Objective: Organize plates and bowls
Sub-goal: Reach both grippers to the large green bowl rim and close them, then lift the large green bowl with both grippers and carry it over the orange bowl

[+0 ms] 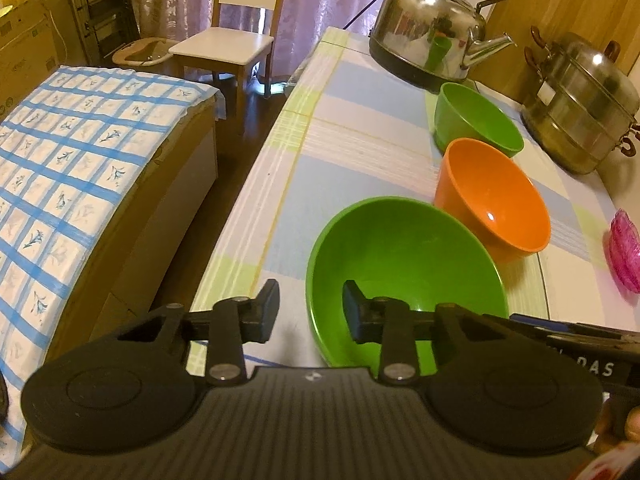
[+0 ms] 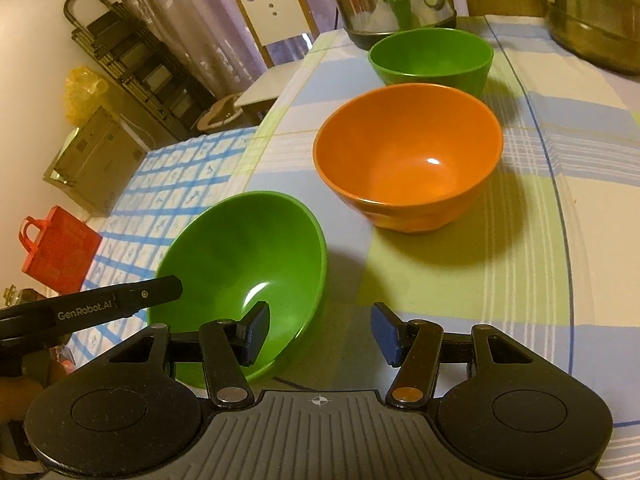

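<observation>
- Green bowl (image 1: 404, 276) sits low centre, near the table (image 1: 360, 152) edge, tilted in the right view.
- My left gripper (image 1: 310, 312) straddles its rim, jaws apart, gripping nothing; the right gripper (image 2: 320, 334) likewise.
- Closing unevenly could tip it over the edge, or knock the orange bowl (image 1: 494, 196).

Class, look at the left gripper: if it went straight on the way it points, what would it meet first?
Most likely the near green bowl: the left gripper already straddles its near rim, one finger inside, one outside. Depth is hard to judge.
</observation>
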A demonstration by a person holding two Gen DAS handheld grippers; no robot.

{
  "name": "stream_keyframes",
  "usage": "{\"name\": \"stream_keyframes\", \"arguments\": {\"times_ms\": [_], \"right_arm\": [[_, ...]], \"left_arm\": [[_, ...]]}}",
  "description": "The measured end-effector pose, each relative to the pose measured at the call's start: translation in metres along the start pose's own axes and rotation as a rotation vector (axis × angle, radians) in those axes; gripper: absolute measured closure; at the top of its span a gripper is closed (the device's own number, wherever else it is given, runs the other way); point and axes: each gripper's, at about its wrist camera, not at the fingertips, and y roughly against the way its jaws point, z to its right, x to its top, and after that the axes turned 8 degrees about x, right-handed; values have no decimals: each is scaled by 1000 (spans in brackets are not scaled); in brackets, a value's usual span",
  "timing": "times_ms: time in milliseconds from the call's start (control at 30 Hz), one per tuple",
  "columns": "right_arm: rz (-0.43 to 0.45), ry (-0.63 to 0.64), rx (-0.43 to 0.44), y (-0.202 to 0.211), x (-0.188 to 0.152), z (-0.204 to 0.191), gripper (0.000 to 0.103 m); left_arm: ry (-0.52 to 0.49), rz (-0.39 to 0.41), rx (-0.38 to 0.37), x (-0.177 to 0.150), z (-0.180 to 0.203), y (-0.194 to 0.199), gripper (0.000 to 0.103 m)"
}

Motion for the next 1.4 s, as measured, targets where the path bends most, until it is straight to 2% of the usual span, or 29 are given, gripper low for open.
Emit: {"name": "stream_keyframes", "arguments": {"times_ms": [67,400,800,1100,1400], "right_arm": [[-6,-2,-2,-4,2,1,61],[-16,-4,7,-11,4,-4,87],[-14,-24,-3,1,1,-4,89],[33,-31,0,36,3,-8,89],[103,-37,-8,75,14,-10,89]], "left_arm": [[-4,-1,2,2,1,-2,79],[-19,-15,4,1,2,-8,96],[-54,-15,1,-3,9,4,96],[-85,25,-14,3,24,35,96],[-106,83,-47,25,50,60,96]]}}
